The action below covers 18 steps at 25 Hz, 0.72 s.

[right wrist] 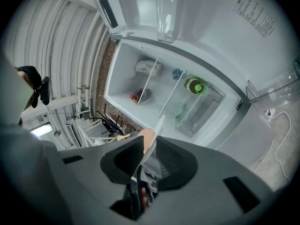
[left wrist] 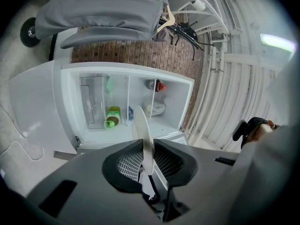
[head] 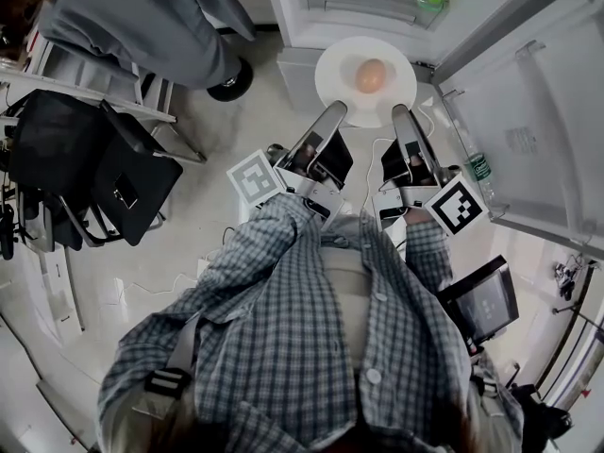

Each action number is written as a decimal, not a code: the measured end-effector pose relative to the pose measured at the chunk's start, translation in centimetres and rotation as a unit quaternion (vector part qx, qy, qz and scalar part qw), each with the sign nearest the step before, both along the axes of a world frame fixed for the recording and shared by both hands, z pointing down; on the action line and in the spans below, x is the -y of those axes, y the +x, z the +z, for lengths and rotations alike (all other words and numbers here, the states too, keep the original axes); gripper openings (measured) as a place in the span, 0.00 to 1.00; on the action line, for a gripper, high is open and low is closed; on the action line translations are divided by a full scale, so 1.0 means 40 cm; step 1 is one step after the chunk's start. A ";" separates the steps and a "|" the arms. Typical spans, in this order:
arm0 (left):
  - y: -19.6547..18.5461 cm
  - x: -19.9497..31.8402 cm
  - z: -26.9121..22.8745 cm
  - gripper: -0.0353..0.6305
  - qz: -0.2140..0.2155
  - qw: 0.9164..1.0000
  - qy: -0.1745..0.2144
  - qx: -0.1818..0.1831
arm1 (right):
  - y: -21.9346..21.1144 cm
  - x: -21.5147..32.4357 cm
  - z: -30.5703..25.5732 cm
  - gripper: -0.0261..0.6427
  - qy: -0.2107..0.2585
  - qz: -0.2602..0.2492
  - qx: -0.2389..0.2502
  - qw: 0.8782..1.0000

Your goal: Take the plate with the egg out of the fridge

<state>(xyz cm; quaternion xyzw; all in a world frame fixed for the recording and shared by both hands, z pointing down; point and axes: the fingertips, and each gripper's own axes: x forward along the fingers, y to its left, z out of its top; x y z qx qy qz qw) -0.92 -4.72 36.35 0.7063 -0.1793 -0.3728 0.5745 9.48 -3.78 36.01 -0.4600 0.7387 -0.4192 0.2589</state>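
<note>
White plate (head: pixel 338 69) carrying a brown egg (head: pixel 372 75) sits outside the open fridge (head: pixel 359 3), just in front of it, above the floor. Left gripper (head: pixel 332 113) pinches the plate's left rim and right gripper (head: pixel 400 114) its right rim, both jaw pairs clamped on the edge.

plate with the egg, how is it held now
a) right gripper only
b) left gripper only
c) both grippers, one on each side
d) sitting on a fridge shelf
C: the left gripper and right gripper each clamp the rim of the plate, one on each side.
</note>
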 end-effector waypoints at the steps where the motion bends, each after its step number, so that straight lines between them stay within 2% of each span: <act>1: -0.001 0.002 0.001 0.17 -0.001 1.000 0.000 0.000 | -0.001 0.002 0.001 0.17 0.000 -0.002 -0.002 1.000; 18: -0.007 0.038 0.003 0.17 -0.001 1.000 -0.004 -0.009 | -0.016 0.044 -0.019 0.17 0.012 -0.002 0.002 1.000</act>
